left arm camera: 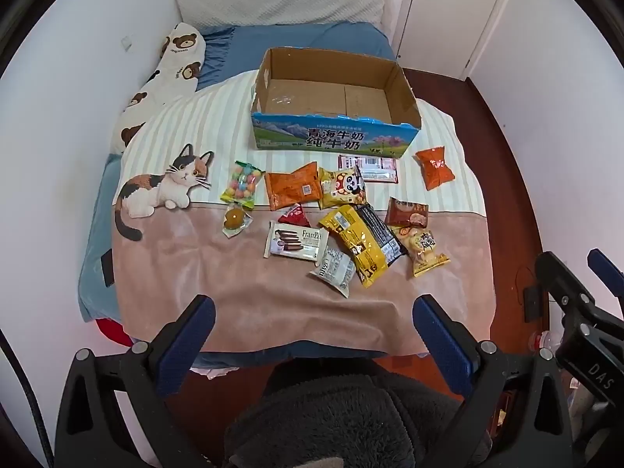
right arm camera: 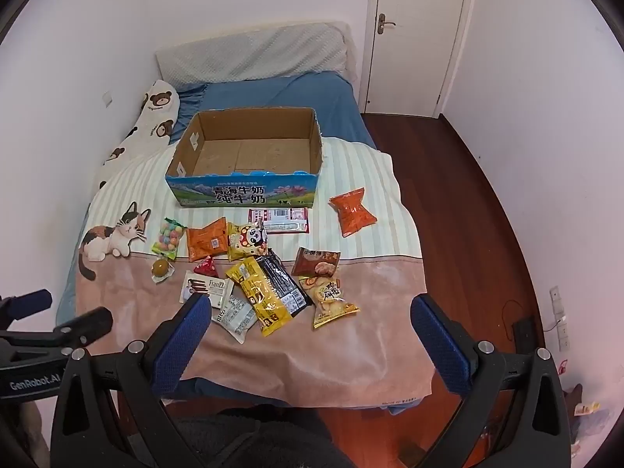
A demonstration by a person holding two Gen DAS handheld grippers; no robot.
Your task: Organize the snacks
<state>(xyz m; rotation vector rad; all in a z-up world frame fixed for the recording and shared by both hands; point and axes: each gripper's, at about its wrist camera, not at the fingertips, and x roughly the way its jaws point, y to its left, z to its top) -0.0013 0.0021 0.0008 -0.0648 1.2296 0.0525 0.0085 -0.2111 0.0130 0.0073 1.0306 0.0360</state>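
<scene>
So both my claws are just hanging above the foot of the bed, tilted down at the pile. The left gripper point(left arm camera: 314, 325) has its blue-padded jaws spread as wide as they go with nothing between them, and the right gripper point(right arm camera: 310, 325) is the same, wide apart and empty. In the left view I can see the right one poking in at about 4 o'clock.

The snacks sit on a pink and cream striped blanket with a calico cat print point(left arm camera: 241, 288). At 12 o'clock from the pile is the open cardboard milk box with a blue printed front point(left arm camera: 333, 130), nothing inside it yet.

The pile itself: a clear bag of pastel candy balls point(left arm camera: 241, 184) at 9 o'clock, a flat orange packet point(left arm camera: 291, 189) just beside it, then a yellow panda-print bag point(left arm camera: 343, 189). Behind those, right up by the box, lies a long red and white wrapper point(left arm camera: 368, 167). A puffy orange bag point(left arm camera: 435, 167) sits alone at 2 o'clock, apart from the rest. Nearer me, a white Franzzi biscuit pack point(left arm camera: 296, 240) lies next to a yellow and black pouch point(left arm camera: 360, 243), which overlaps a black pouch point(left arm camera: 380, 232).
</scene>
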